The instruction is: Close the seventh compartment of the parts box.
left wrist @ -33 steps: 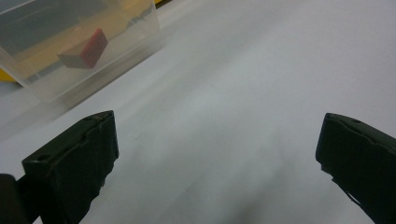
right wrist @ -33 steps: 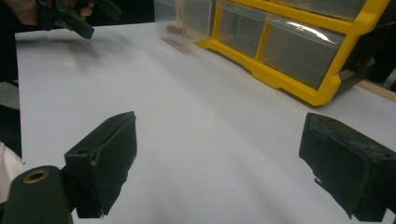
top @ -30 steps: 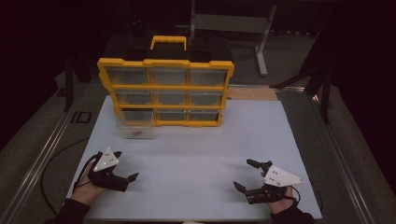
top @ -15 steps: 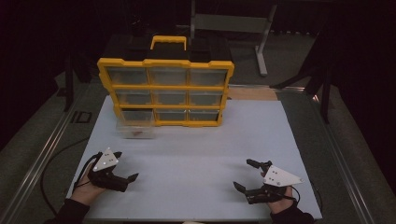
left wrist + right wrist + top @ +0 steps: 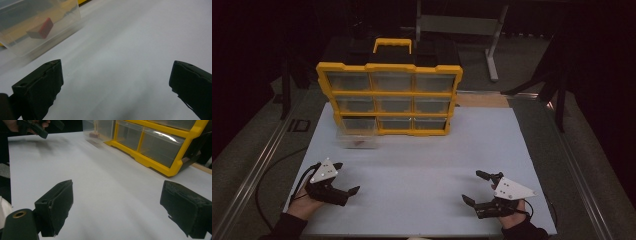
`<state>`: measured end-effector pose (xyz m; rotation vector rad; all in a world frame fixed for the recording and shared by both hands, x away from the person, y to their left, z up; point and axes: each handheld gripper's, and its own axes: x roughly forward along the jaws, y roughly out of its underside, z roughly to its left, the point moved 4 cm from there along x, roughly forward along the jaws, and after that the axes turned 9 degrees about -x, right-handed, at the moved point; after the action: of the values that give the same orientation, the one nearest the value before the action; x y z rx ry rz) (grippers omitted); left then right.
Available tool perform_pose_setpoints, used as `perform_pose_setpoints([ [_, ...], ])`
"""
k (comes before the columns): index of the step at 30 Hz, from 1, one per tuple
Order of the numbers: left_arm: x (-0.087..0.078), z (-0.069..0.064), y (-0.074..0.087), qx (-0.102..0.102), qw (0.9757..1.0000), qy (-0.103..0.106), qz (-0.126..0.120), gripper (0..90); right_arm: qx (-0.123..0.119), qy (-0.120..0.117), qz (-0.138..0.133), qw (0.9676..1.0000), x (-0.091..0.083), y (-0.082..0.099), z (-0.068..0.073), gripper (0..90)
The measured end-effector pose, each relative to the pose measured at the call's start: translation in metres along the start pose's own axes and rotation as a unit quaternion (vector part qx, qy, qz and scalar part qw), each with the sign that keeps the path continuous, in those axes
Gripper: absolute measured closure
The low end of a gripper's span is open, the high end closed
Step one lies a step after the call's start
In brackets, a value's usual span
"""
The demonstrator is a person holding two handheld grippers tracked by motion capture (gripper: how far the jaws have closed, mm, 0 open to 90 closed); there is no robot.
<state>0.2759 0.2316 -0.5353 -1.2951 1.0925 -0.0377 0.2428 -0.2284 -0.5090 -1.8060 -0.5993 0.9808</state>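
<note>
left tongs (image 5: 345, 177) agape | right tongs (image 5: 477, 186) agape | clear drawer (image 5: 358, 140) beyond left tongs, apart

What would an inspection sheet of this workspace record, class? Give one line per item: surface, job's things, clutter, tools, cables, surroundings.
Surface: white tabletop, bare in the middle.
Job's things: clear drawer pulled out and lying on the table in front of the yellow organiser, which stands upright; a small red block lies inside the drawer.
Clutter: nothing seen.
Tools: left tool and right tool both open, holding nothing, resting near the table's near edge.
Cables: a black cable trails off the table's left side.
Surroundings: dark room; grey metal stand behind the table.
</note>
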Motion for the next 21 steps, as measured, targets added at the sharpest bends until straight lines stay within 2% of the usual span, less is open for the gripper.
perform_pose_setpoints([
  [3,-0.002,-0.002,-0.003,-0.003,0.9999,0.010,-0.010,0.0,0.001,0.001,-0.001,1.0000,0.000,0.000,0.000,11.3],
  [14,-0.004,-0.008,-0.007,0.004,0.9998,0.018,-0.009,0.0,0.000,0.000,0.001,1.0000,0.000,0.000,0.000,11.4],
  [18,-0.009,-0.011,-0.018,0.013,0.9996,0.019,-0.015,0.0,0.002,0.003,0.000,1.0000,0.000,0.000,-0.001,11.4],
  [21,-0.016,-0.011,-0.029,0.007,0.9991,0.022,-0.036,0.0,-0.001,0.001,0.001,1.0000,0.001,0.000,0.000,11.4],
])
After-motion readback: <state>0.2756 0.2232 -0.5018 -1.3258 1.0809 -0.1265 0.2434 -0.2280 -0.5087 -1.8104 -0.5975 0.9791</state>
